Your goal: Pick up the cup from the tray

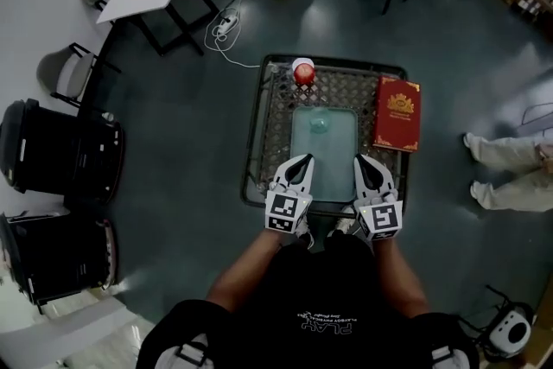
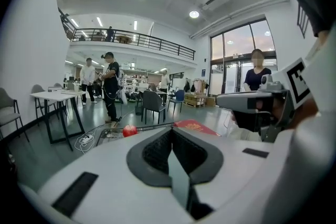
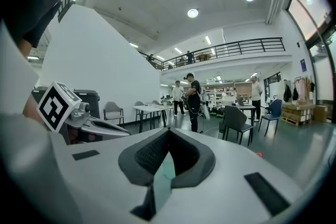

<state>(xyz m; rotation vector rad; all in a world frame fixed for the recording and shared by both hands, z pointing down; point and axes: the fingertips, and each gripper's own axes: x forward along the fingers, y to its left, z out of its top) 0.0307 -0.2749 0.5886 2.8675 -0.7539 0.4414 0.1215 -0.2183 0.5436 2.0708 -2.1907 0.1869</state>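
Grey-padded jaws of the left gripper [image 1: 303, 160] and right gripper [image 1: 361, 160] sit pressed together, gripping nothing, over the near end of a pale tray [image 1: 337, 164]. Ahead, midway between them, the cup [image 1: 319, 124] rests on the tray: small, rounded, translucent green (nearly the tray's own tint).

Mesh table [image 1: 272, 125]: pale tray [image 1: 333, 164] centre, red book [image 1: 397, 114] right, red round object [image 1: 303, 73] far edge.
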